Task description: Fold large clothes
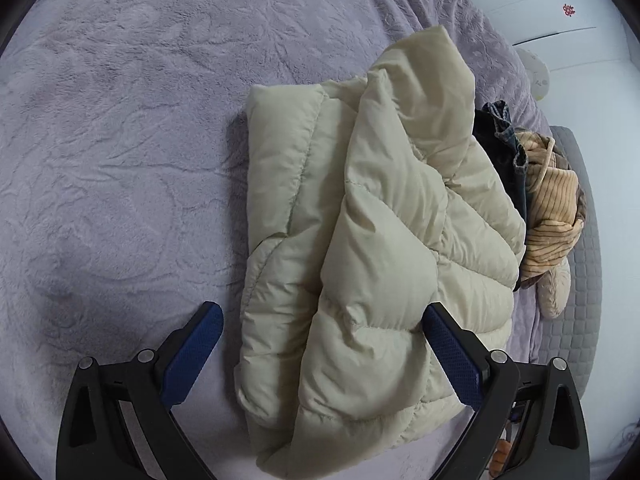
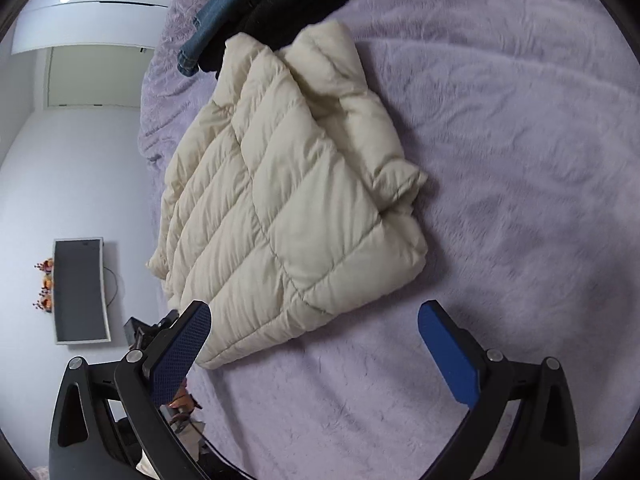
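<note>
A cream quilted puffer jacket (image 1: 380, 220) lies folded into a thick bundle on a lavender plush bedspread (image 1: 120, 140). My left gripper (image 1: 323, 309) stands open just over the bundle's near end. One blue-padded finger (image 1: 452, 352) is against the jacket's right side; the other is out over bare bedspread. In the right wrist view the same jacket (image 2: 296, 184) lies ahead and to the left on the bedspread (image 2: 520, 160). My right gripper (image 2: 315, 308) is open wide, its left finger (image 2: 180, 352) beside the jacket's near corner and nothing between the pads.
Behind the jacket lies a pile of other clothes: dark jeans (image 1: 504, 148) and a tan corduroy garment (image 1: 556, 216). The jeans (image 2: 216, 12) and a black garment (image 2: 288, 4) also show in the right wrist view. The bed edge runs along the left there, with floor and a monitor (image 2: 80, 292) beyond.
</note>
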The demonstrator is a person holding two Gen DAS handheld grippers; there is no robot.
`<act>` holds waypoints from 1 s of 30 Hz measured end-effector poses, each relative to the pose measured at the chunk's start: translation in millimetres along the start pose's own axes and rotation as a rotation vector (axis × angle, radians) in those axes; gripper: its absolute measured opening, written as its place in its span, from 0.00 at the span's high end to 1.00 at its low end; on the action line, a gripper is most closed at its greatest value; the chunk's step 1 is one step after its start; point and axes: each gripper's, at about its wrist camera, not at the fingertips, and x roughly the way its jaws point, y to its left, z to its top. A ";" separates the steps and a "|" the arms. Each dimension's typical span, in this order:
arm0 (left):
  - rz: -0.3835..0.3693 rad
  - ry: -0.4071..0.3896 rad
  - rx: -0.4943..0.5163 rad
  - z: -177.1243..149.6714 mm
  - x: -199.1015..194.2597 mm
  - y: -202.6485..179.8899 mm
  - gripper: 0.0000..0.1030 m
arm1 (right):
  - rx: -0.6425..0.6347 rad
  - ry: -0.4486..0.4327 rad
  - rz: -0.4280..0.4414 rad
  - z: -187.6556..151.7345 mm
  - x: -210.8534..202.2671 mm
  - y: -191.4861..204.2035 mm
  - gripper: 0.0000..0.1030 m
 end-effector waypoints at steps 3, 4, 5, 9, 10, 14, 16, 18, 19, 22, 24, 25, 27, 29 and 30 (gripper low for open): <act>0.009 0.004 0.020 5.7 9.6 -10.0 0.02 | 0.041 0.011 0.059 2.0 23.7 -1.8 0.00; 0.018 0.003 0.027 8.2 12.9 -13.8 0.02 | 0.053 0.007 0.075 3.3 30.1 -1.9 0.00; 0.033 -0.001 0.034 9.5 15.3 -17.3 0.02 | 0.059 -0.006 0.087 4.7 35.7 -1.3 0.00; 0.108 -0.027 0.071 13.2 19.8 -31.1 0.08 | 0.084 -0.035 0.128 13.9 52.9 5.2 0.00; 0.115 -0.031 0.087 13.1 19.8 -35.2 0.24 | 0.097 -0.035 0.135 15.3 55.4 6.0 0.00; 0.103 -0.043 0.126 13.6 16.4 -49.1 0.63 | 0.164 -0.035 0.168 17.8 59.6 3.6 0.38; 0.106 -0.054 0.147 12.9 11.7 -53.3 0.68 | 0.203 -0.028 0.209 17.1 60.5 -3.0 0.68; 0.106 -0.063 0.158 10.8 6.4 -56.6 0.69 | 0.202 -0.030 0.227 15.3 57.9 -3.5 0.76; 0.104 -0.064 0.163 9.4 3.8 -57.7 0.69 | 0.197 -0.029 0.227 13.8 56.6 -3.0 0.77; 0.102 -0.054 0.172 5.2 -1.3 -59.0 0.69 | 0.201 -0.021 0.228 7.1 50.0 -7.2 0.77; 0.107 -0.041 0.176 -2.2 -6.2 -57.1 0.69 | 0.202 -0.013 0.224 2.8 45.1 -11.4 0.77; 0.110 -0.036 0.179 -7.7 -8.6 -56.3 0.69 | 0.205 -0.008 0.220 1.0 43.8 -12.2 0.77; 0.119 -0.026 0.190 -19.1 -14.5 -52.7 0.69 | 0.213 0.001 0.214 -4.1 40.9 -14.7 0.77; 0.130 -0.015 0.197 -30.7 -16.8 -53.2 0.69 | 0.217 0.009 0.204 -9.0 35.4 -18.3 0.77; 0.136 -0.009 0.201 -38.6 -18.5 -52.6 0.69 | 0.221 0.014 0.199 -13.4 32.8 -21.1 0.77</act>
